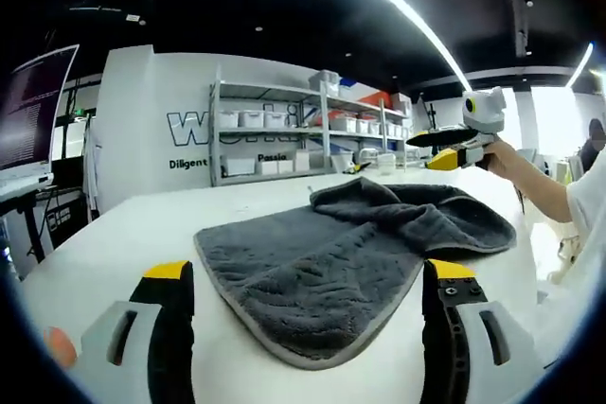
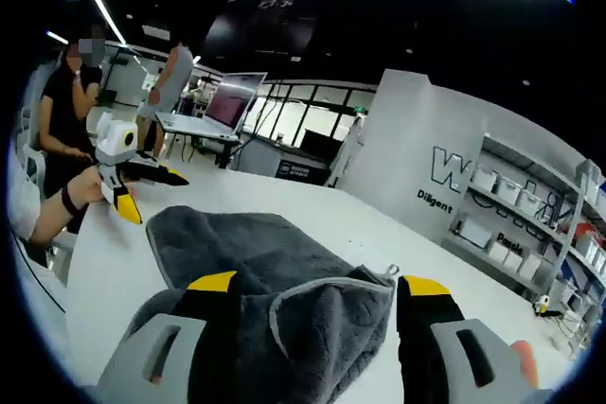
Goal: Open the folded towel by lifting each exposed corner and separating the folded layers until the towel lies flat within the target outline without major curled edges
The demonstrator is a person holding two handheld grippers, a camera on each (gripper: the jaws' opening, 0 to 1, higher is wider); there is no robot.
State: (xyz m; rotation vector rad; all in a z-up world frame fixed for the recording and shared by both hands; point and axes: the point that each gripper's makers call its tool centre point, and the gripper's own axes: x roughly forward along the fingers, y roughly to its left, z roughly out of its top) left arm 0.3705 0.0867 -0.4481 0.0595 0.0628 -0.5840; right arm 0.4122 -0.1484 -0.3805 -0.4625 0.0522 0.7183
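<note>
A dark grey towel point(image 1: 331, 243) lies on the white table point(image 1: 133, 224), its near half spread flat and its far end bunched in folds. My left gripper point(image 1: 308, 276) is open, its yellow-tipped jaws straddling the towel's near edge. My right gripper point(image 1: 421, 151), held by a hand, hovers open above the towel's far end. In the right gripper view, my right gripper point(image 2: 319, 283) stands open over the folded, raised layers of the towel point(image 2: 275, 262). My left gripper point(image 2: 159, 199) is open at the towel's far left corner, just off the cloth.
Metal shelves point(image 1: 284, 130) with white bins line a lettered white wall behind the table point(image 2: 312, 201). A monitor point(image 1: 38, 111) stands on a desk at left. Beyond the table sits a laptop point(image 2: 232, 101), with two people point(image 2: 170, 73) close by.
</note>
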